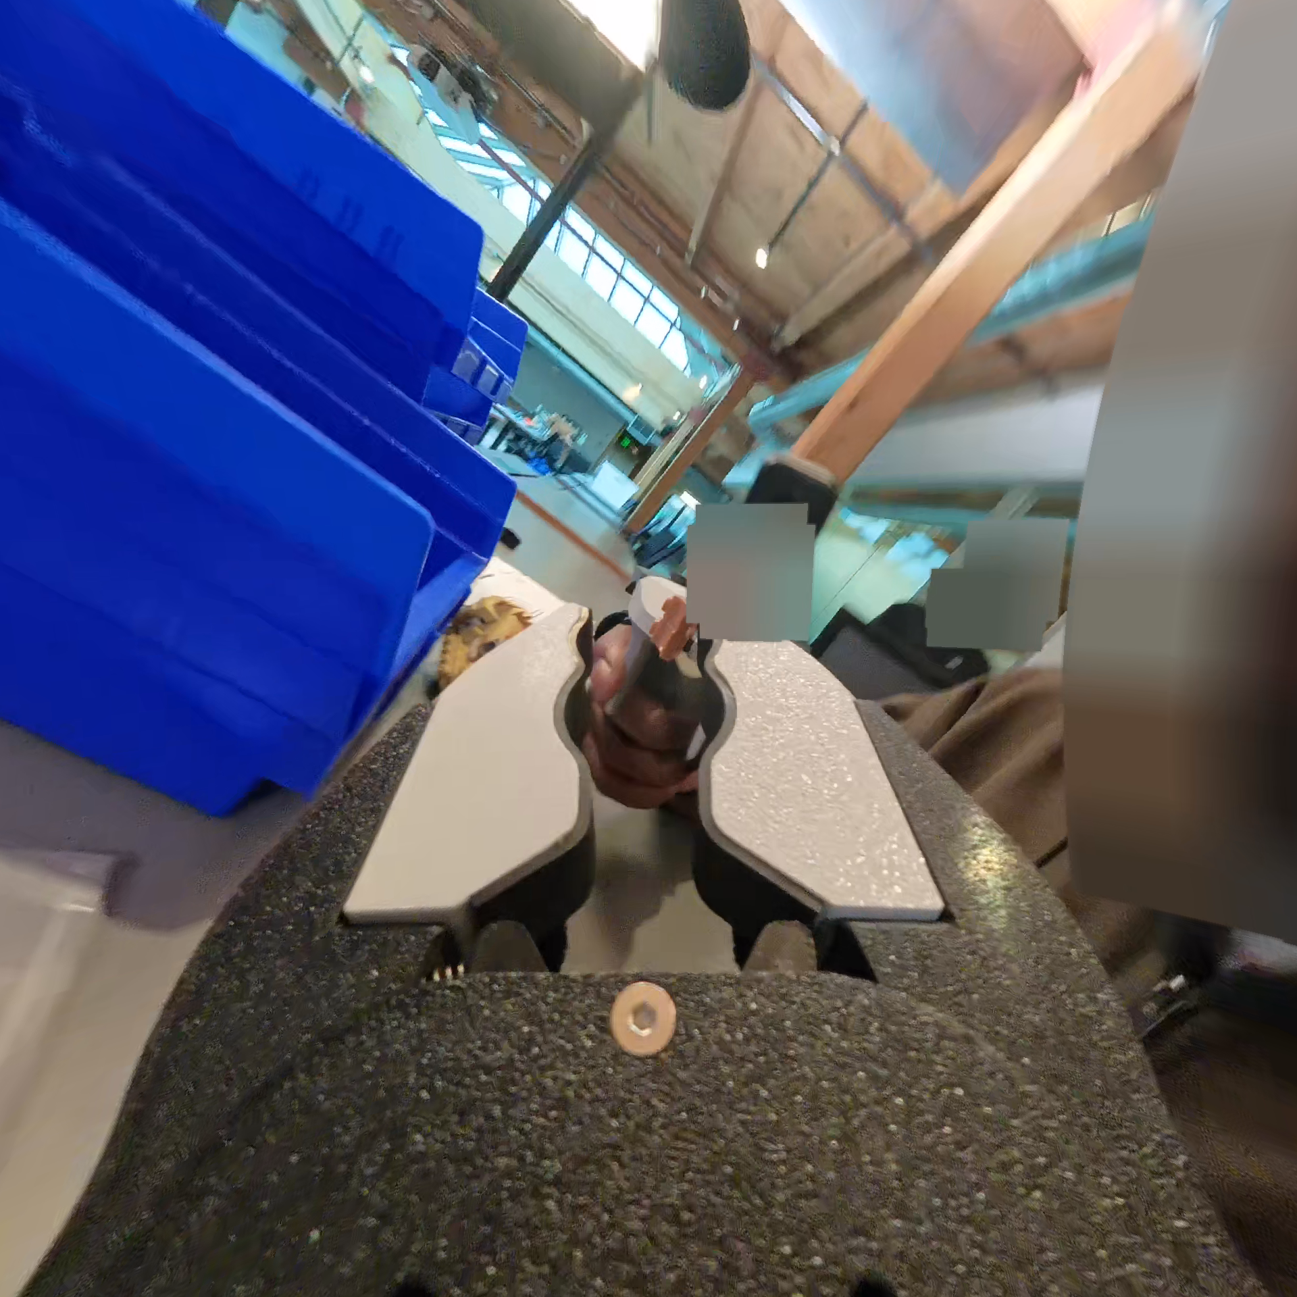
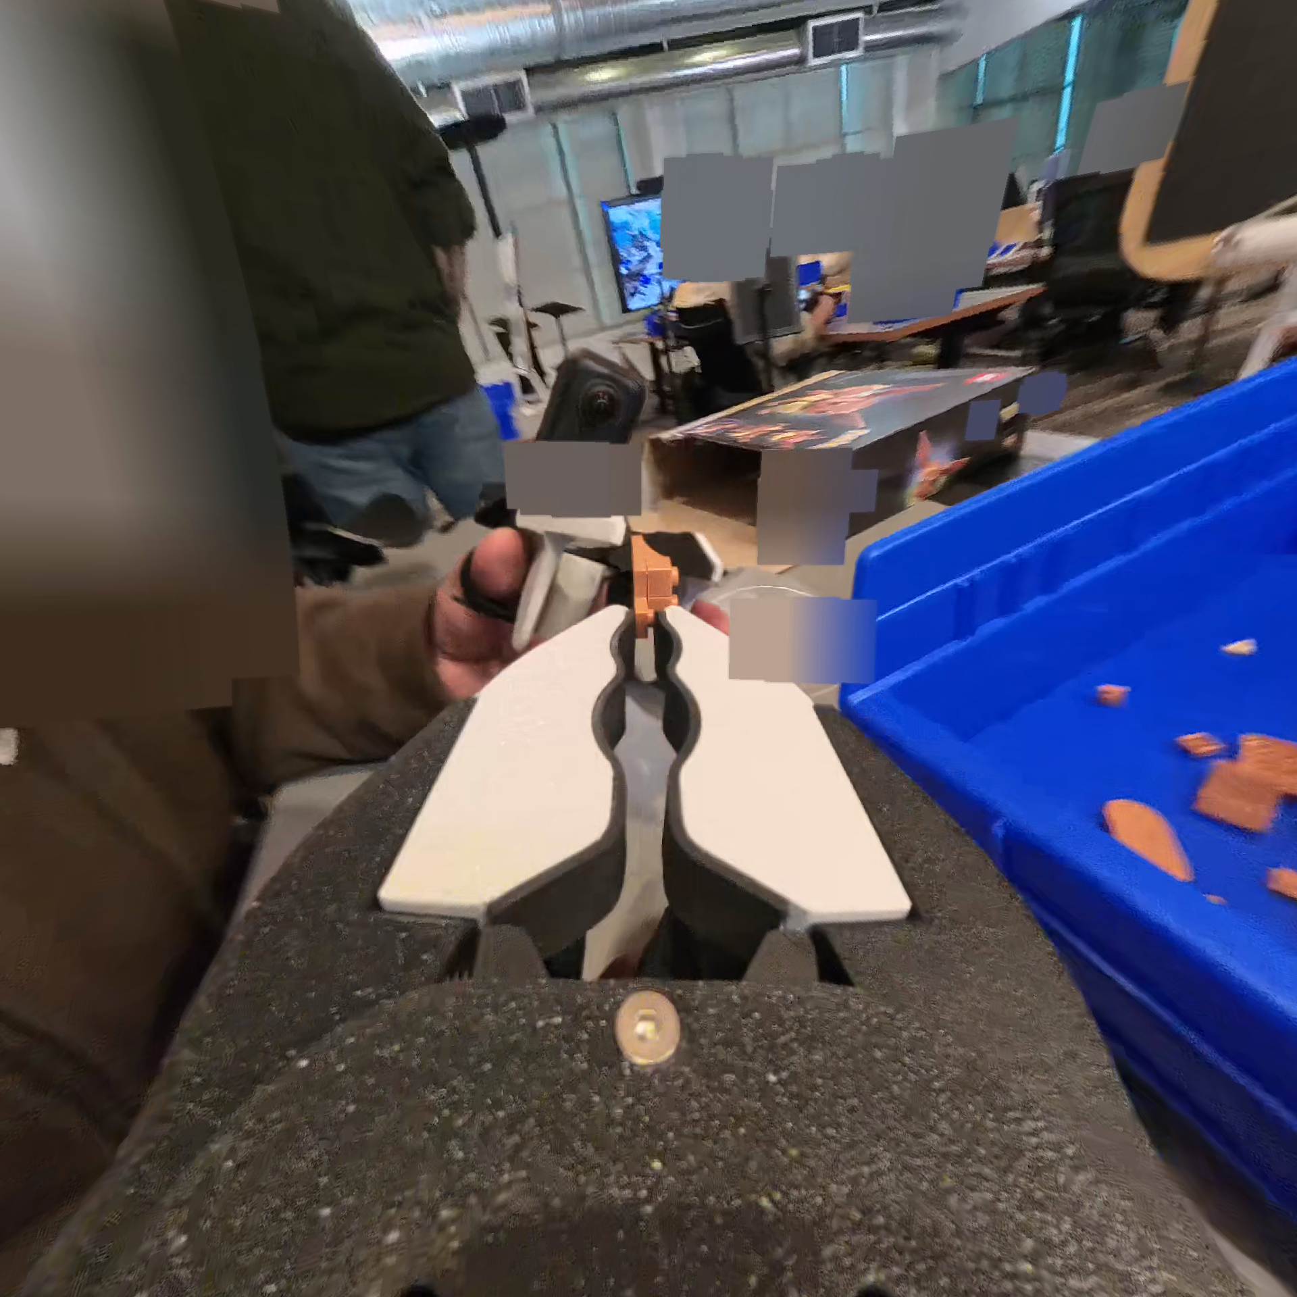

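My right gripper (image 2: pixel 649 617) is shut on a small orange brick assembly (image 2: pixel 654 579), which sticks out past its fingertips. My left gripper (image 2: pixel 621 568) faces it, held in a hand (image 2: pixel 477 617). Its two fingers stand apart on either side of the brick without pressing on it. In the left wrist view my left gripper (image 1: pixel 646 635) is open with a clear gap between the pads. Just beyond its tips, the right gripper (image 1: pixel 667 632) holds up the orange brick (image 1: pixel 674 628).
A blue bin (image 2: pixel 1053 561) with several loose orange pieces (image 2: pixel 1235 793) stands close on the right. Stacked blue bins (image 1: pixel 210 421) fill the left of the left wrist view. A printed cardboard box (image 2: pixel 842 414) lies behind. A person (image 2: pixel 337 245) stands at the left. My left and right fingertips are right by each other.
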A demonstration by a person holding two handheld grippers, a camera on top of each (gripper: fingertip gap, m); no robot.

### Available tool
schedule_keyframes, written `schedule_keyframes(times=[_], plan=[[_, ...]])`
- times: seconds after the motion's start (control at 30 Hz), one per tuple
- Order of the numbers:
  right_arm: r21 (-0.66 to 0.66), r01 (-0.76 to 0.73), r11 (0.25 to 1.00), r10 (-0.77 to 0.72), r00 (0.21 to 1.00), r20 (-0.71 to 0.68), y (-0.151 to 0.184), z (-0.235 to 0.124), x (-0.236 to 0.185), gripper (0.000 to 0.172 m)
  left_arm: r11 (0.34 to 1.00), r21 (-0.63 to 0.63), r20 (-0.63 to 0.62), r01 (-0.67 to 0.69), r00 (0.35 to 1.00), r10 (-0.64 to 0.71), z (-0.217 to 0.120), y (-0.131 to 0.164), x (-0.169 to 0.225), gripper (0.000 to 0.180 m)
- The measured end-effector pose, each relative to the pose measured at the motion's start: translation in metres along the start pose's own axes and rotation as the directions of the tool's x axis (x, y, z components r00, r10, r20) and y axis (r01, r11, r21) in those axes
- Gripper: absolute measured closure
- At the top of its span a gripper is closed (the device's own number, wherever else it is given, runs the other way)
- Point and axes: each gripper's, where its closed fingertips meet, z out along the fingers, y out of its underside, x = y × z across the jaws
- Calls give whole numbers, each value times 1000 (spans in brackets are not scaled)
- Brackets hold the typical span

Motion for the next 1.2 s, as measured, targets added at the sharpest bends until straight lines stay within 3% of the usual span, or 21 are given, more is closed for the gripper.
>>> schedule_keyframes(times=[0.07, 0.17, 0.27, 0.33, 0.47, 0.67, 0.73, 0.8, 1.03, 1.13, 1.2], plan=[[1, -87, 996, 87, 995, 55, 1, 0, -3, 167, 984, -77, -5, -161, 987, 161, 0, 5, 6, 152], [-50, -120, 992, 124, 989, 78, 7, 1, -5, 167, 905, -223, -24, -362, 930, 366, -3, 15, 11, 152], [-134, -91, 987, 101, 992, 74, 18, 3, -6, 167, 770, -350, -51, -533, 832, 553, -10, 20, 11, 155], [-193, -57, 980, 71, 995, 70, 27, 5, -7, 167, 641, -450, -83, -622, 744, 664, -13, 27, 7, 160], [-272, 22, 962, -4, 998, 68, 37, 6, -9, 167, 372, -617, -156, -693, 571, 806, -18, 46, -9, 164], [-333, 90, 939, -67, 995, 78, 47, 6, -11, 167, 279, -672, -204, -686, 534, 820, -19, 60, -15, 168], [-348, 131, 928, -111, 991, 79, 51, 6, -10, 167, 284, -689, -205, -667, 555, 806, -21, 63, -17, 170], [-361, 215, 907, -205, 976, 68, 54, 6, -7, 167, 333, -709, -174, -622, 611, 772, -21, 66, -20, 173], [-381, 524, 762, -550, 834, 47, 57, 4, -1, 165, 612, -685, -24, -396, 851, 524, -19, 75, -24, 176], [-384, 591, 709, -623, 781, 52, 58, 2, 1, 165, 674, -663, 9, -326, 897, 442, -18, 77, -24, 176], [-389, 597, 701, -630, 775, 54, 59, 2, 1, 165, 680, -660, 16, -319, 899, 438, -17, 78, -26, 176]])
